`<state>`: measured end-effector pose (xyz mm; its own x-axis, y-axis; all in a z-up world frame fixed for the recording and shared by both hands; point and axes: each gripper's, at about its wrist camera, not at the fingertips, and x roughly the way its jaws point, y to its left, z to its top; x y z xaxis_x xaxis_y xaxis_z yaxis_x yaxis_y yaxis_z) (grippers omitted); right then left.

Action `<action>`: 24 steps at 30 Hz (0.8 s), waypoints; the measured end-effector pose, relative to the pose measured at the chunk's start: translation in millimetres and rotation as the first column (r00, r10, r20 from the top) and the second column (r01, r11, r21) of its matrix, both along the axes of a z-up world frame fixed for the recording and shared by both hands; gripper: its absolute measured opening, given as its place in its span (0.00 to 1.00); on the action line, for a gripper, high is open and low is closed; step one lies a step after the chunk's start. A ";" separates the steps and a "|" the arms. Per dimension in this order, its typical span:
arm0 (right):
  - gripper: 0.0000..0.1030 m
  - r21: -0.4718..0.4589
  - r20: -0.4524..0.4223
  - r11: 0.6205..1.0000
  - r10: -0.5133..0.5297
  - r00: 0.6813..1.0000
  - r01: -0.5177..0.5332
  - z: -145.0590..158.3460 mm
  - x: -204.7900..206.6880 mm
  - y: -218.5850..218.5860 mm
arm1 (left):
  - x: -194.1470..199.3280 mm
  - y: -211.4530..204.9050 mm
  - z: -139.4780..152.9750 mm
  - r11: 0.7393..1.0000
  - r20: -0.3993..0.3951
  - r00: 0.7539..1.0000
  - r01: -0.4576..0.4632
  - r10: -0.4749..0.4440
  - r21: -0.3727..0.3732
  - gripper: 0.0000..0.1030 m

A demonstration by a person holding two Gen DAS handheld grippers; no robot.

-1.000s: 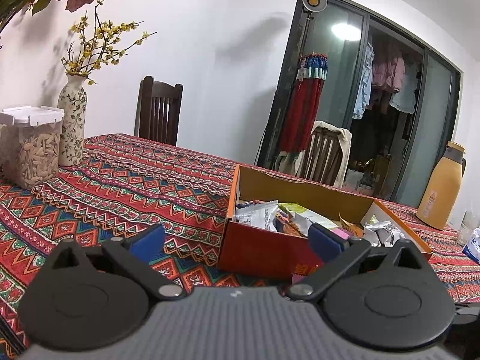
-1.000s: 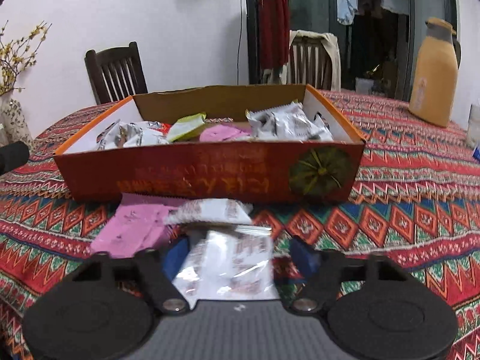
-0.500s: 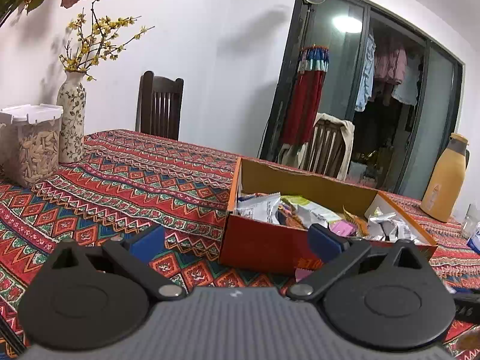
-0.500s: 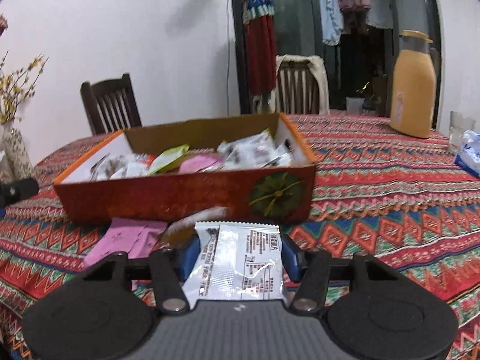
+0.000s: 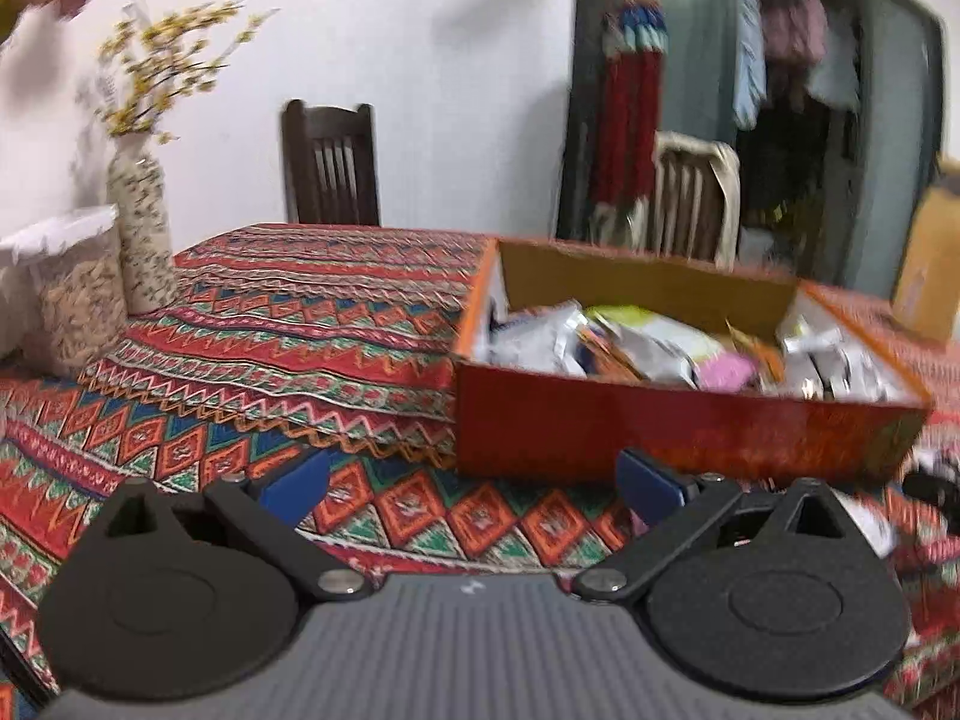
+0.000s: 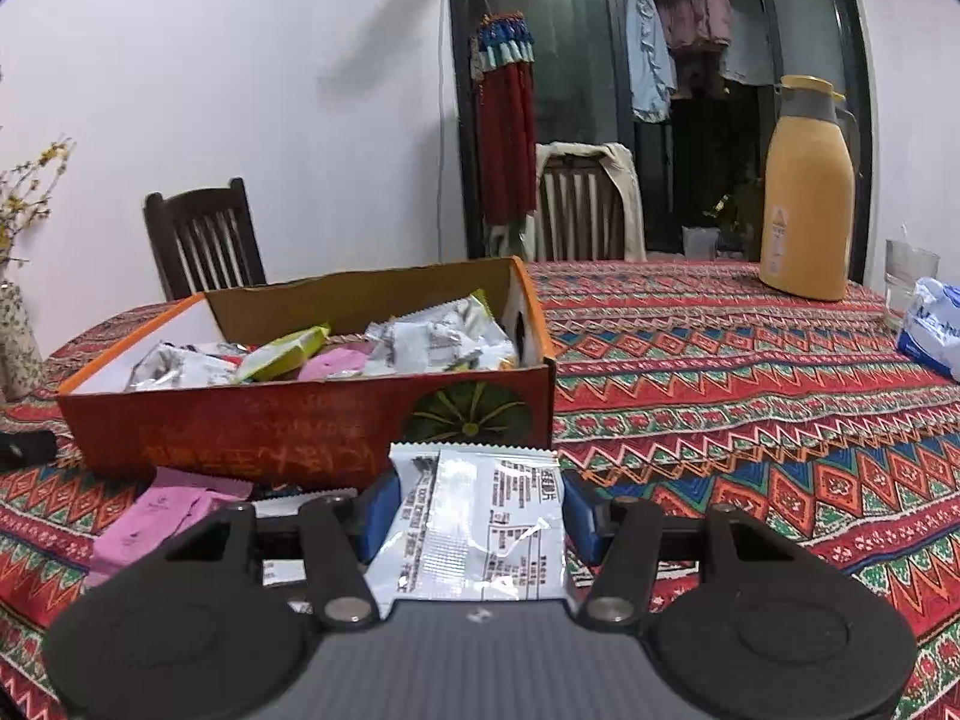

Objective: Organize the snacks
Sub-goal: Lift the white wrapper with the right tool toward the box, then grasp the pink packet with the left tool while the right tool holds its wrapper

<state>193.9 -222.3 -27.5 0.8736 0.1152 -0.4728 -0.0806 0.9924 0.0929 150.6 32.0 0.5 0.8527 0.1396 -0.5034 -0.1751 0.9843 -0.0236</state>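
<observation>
Right gripper (image 6: pixel 474 510) has lifted the crinkly foil snack packet (image 6: pixel 474 531) off the woven tablecloth (image 6: pixel 750 396), pads clamped on it, before the cardboard box (image 6: pixel 312 420). Left gripper (image 5: pixel 474 483) wide, empty.

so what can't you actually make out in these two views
- Left wrist view: motion blur smears the snacks in the red box; no wrapper is readable.
- Left wrist view: the yellow jug is cut off by the right edge.
- Right wrist view: the silver packet in the right tongs covers the table beneath it.
- Right wrist view: the pink packet is partly behind the tongs' arm.
</observation>
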 end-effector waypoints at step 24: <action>0.54 0.084 0.083 0.996 0.024 0.996 -0.031 7.2 -17.5 -12.2 | 33.5 -85.0 -17.3 0.997 -0.192 0.979 0.065 -0.070 -0.031 1.00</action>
